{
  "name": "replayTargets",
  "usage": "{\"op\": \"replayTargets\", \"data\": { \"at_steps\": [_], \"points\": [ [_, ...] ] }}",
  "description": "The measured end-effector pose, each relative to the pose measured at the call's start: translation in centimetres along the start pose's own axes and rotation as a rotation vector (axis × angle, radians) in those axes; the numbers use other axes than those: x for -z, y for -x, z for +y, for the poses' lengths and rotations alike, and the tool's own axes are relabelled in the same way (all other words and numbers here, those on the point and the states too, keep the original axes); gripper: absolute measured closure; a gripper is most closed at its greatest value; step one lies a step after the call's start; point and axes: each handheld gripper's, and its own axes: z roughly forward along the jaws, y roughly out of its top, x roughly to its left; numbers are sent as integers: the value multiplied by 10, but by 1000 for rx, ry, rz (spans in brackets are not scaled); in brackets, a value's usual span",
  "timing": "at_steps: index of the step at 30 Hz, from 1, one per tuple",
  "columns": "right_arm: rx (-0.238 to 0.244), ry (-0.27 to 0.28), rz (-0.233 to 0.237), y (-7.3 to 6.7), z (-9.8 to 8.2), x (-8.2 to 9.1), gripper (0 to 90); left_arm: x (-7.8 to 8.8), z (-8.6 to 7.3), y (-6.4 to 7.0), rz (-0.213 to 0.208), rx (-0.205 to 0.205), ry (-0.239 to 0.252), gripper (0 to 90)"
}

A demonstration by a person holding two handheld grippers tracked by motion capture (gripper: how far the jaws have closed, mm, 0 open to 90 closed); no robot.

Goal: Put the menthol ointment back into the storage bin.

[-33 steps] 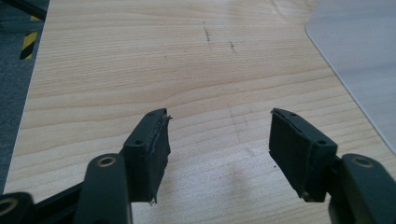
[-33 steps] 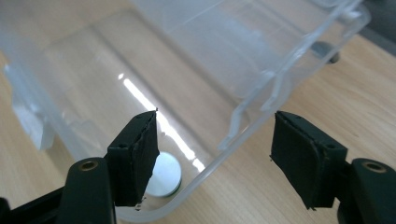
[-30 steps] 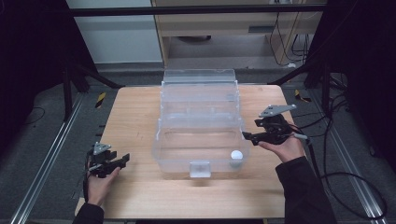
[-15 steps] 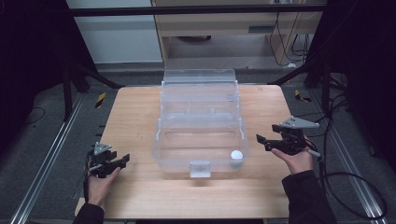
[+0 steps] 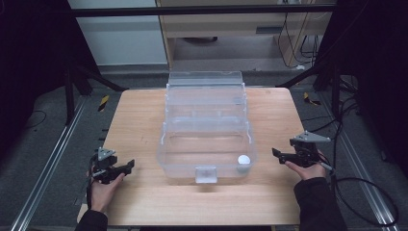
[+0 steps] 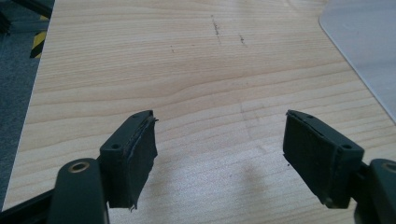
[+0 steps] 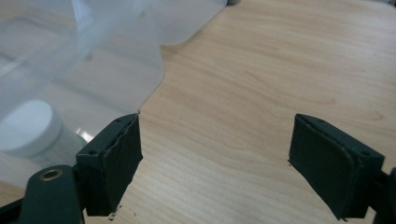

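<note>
High view: clear bin (image 5: 207, 144) mid-table, white jar (image 5: 244, 160) in near-right corner; my left gripper (image 5: 126, 167) near left, right gripper (image 5: 279, 153) beside bin.
Left gripper view: jaws wide, empty.
Right gripper view: jaws wide, empty; jar blurred through bin wall.

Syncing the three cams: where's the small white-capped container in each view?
High view: white-capped container sits in the clear box's front right corner.
Left gripper view: not in it.
Right gripper view: at the left edge, behind the box wall, beside the left jaw.
Shared landmark: the wooden table.
</note>
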Motion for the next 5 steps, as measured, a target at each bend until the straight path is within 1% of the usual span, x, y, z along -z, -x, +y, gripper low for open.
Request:
{"op": "replayTargets", "data": {
  "at_steps": [5],
  "points": [
    [16,-45,-13,4,-9,-7,164,-2,-1,0,2,-7,-10,239]
  ]
}}
